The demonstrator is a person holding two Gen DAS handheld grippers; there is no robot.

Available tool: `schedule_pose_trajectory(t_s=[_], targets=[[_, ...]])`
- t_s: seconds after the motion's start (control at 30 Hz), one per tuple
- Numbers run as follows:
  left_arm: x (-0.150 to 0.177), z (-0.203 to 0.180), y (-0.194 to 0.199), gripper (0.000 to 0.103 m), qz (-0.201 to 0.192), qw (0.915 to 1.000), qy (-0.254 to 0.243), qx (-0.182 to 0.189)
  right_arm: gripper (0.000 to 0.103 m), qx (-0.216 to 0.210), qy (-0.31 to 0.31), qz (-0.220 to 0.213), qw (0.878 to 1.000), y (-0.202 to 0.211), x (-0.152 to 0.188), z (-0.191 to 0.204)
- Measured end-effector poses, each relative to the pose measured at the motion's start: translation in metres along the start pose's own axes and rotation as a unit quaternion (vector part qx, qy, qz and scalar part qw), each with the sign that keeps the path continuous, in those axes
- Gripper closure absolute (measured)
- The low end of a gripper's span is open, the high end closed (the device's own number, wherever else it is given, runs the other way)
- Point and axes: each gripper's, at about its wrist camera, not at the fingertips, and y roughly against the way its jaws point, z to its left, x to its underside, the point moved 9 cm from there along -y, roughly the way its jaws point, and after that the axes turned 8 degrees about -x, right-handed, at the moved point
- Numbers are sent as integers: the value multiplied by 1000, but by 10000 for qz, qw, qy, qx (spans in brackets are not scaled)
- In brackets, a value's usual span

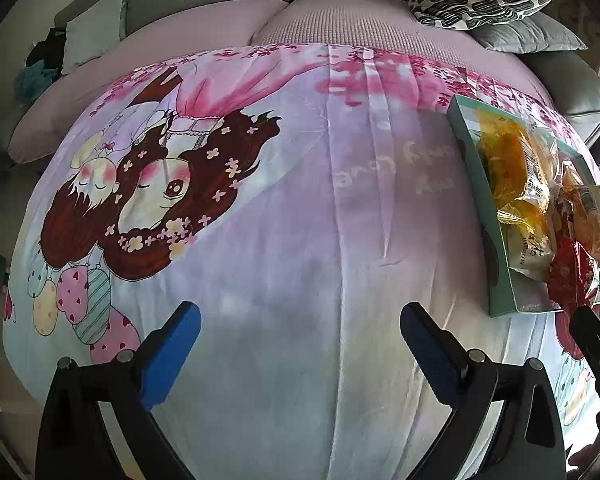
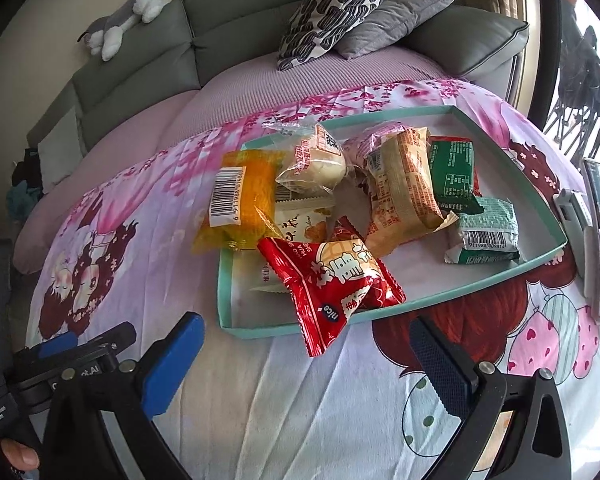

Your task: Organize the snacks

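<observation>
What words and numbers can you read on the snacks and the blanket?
"nice": red snack packet, hanging over the tray's near rim.
"my only love": printed sheet, upside down and faint.
Barcode digits, roughly "911988 009814": pale green packet.
Barcode on orange packet: digits too blurred.
Chinese characters and ingredient panels: too small to read.

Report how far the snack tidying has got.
Done: most snack packets sit heaped in the teal tray on the printed cloth. In hand: nothing; the left gripper and right gripper are both open and empty. Left: the red packet hangs over the tray's near rim, the yellow packet overhangs the left rim, and the heap looks unsorted.
</observation>
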Motion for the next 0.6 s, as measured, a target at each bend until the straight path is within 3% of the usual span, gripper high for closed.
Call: schedule_pose_trajectory(t_s=[0.6], targets=[[1, 1, -2, 3, 34, 10000, 22, -86, 0, 6, 11, 68, 10000, -3, 2, 1]])
